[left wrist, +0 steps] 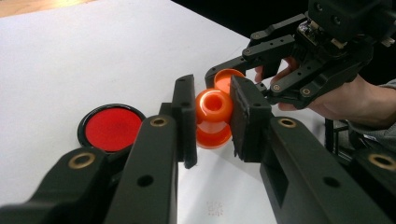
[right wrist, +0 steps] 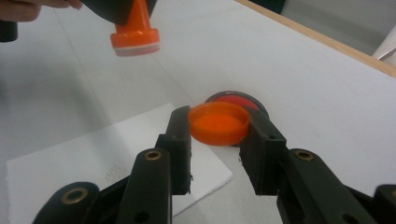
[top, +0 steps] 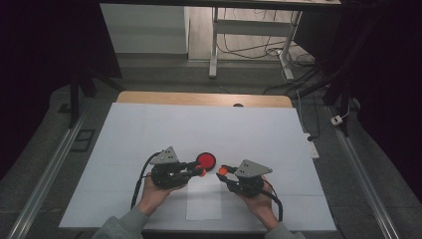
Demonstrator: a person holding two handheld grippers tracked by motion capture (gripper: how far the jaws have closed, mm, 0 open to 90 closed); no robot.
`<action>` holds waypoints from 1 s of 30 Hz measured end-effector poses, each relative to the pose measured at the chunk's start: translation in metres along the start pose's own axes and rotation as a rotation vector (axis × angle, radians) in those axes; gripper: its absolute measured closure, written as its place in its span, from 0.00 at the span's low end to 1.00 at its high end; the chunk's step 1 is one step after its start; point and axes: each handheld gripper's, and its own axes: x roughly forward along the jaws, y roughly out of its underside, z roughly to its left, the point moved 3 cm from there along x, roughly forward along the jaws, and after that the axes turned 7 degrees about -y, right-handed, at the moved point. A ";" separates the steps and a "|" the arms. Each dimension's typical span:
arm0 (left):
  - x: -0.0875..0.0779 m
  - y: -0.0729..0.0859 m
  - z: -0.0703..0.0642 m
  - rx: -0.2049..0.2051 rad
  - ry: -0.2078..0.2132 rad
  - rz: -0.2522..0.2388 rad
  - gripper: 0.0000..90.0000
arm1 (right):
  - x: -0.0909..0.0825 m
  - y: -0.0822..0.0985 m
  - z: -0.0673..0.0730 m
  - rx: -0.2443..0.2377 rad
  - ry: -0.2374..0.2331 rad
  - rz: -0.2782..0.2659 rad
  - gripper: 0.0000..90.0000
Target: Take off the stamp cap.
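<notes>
White table (top: 149, 129), stamp uncapped over paper

Our left gripper (left wrist: 212, 116) pinches the orange stamp (left wrist: 213, 117) by its waist; our right gripper (right wrist: 218, 126) clamps its cap (right wrist: 218, 122) aside. Just beyond sits the red ink pad (top: 206, 160), paper sheet (top: 204, 199) near us, probably for inking, then stamping.

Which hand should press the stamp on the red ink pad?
Left, probably. The left tool holds the orange plastic stamp, beside the round red ink pad. The right tool only holds the orange cap.
</notes>
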 end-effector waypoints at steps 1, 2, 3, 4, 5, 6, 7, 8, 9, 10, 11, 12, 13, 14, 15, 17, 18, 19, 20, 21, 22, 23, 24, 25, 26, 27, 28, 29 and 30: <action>0.000 0.000 0.000 -0.002 0.000 0.000 0.81 | 0.000 0.001 -0.001 0.002 0.002 0.000 0.72; 0.000 0.000 0.001 -0.003 -0.002 -0.001 0.81 | -0.001 0.001 -0.001 0.002 0.003 0.003 0.72; -0.001 0.000 0.001 -0.005 -0.004 -0.001 0.81 | -0.001 0.001 -0.002 0.005 0.004 0.002 0.72; -0.001 0.000 0.002 -0.006 -0.006 -0.002 0.81 | -0.002 0.002 -0.002 0.007 0.007 0.003 0.72; -0.001 0.001 0.002 -0.007 -0.005 -0.003 0.81 | -0.002 0.002 -0.003 0.007 0.008 0.002 0.72; -0.001 0.001 0.003 -0.010 -0.006 -0.004 0.81 | -0.003 0.003 -0.003 0.009 0.009 0.003 0.72; -0.002 0.001 0.003 -0.011 -0.007 -0.005 0.81 | -0.004 0.003 -0.004 0.011 0.013 0.005 0.72; -0.002 0.001 0.003 -0.012 -0.009 -0.004 0.81 | -0.005 0.004 -0.005 0.013 0.017 0.004 0.72; -0.002 0.002 0.004 -0.012 -0.011 -0.004 0.81 | -0.006 0.005 -0.006 0.017 0.016 0.003 0.72; -0.002 0.002 0.004 -0.012 -0.014 -0.004 0.81 | -0.007 0.006 -0.006 0.022 0.020 0.004 0.72; -0.002 0.002 0.005 -0.012 -0.015 -0.004 0.81 | -0.008 0.006 -0.007 0.024 0.021 0.004 0.72; -0.002 0.002 0.005 -0.012 -0.015 -0.006 0.81 | -0.009 0.007 -0.008 0.027 0.023 0.004 0.72; -0.002 0.002 0.005 -0.014 -0.017 -0.006 0.81 | -0.010 0.008 -0.008 0.032 0.025 0.004 0.72; -0.003 0.002 0.006 -0.015 -0.020 -0.007 0.81 | -0.011 0.009 -0.009 0.036 0.027 0.006 0.72; -0.003 0.002 0.006 -0.015 -0.020 -0.008 0.81 | -0.012 0.010 -0.009 0.040 0.029 0.005 0.72; -0.004 0.002 0.007 -0.018 -0.025 -0.009 0.81 | -0.015 0.012 -0.010 0.045 0.032 0.005 0.72; -0.004 0.002 0.008 -0.018 -0.027 -0.010 0.81 | -0.017 0.014 -0.011 0.049 0.035 0.004 0.72; -0.004 0.002 0.009 -0.018 -0.029 -0.010 0.81 | -0.019 0.015 -0.011 0.051 0.036 0.006 0.72; -0.004 0.002 0.009 -0.017 -0.034 -0.010 0.81 | -0.021 0.016 -0.012 0.053 0.039 0.004 0.72; -0.005 0.002 0.010 -0.015 -0.038 -0.010 0.81 | -0.023 0.018 -0.012 0.055 0.042 0.006 0.72; -0.005 0.002 0.010 -0.012 -0.041 -0.010 0.81 | -0.025 0.019 -0.013 0.057 0.045 0.007 0.72; -0.005 0.002 0.011 -0.012 -0.045 -0.010 0.81 | -0.028 0.020 -0.013 0.062 0.050 0.003 0.72; -0.005 0.002 0.011 -0.012 -0.048 -0.010 0.81 | -0.030 0.021 -0.014 0.064 0.058 0.007 0.72; -0.006 0.002 0.011 -0.011 -0.051 -0.011 0.81 | -0.032 0.023 -0.014 0.067 0.054 0.004 0.72; -0.006 0.002 0.012 -0.010 -0.054 -0.010 0.81 | -0.034 0.024 -0.015 0.067 0.057 0.002 0.72; -0.006 0.002 0.012 -0.010 -0.057 -0.010 0.81 | -0.036 0.025 -0.015 0.068 0.058 0.003 0.72; -0.006 0.002 0.013 -0.007 -0.061 -0.009 0.81 | -0.038 0.027 -0.015 0.073 0.061 0.004 0.72; -0.006 0.002 0.013 -0.005 -0.065 -0.007 0.81 | -0.039 0.028 -0.015 0.074 0.061 0.000 0.72; -0.006 0.003 0.013 -0.003 -0.070 -0.006 0.81 | -0.041 0.029 -0.015 0.078 0.061 0.001 0.72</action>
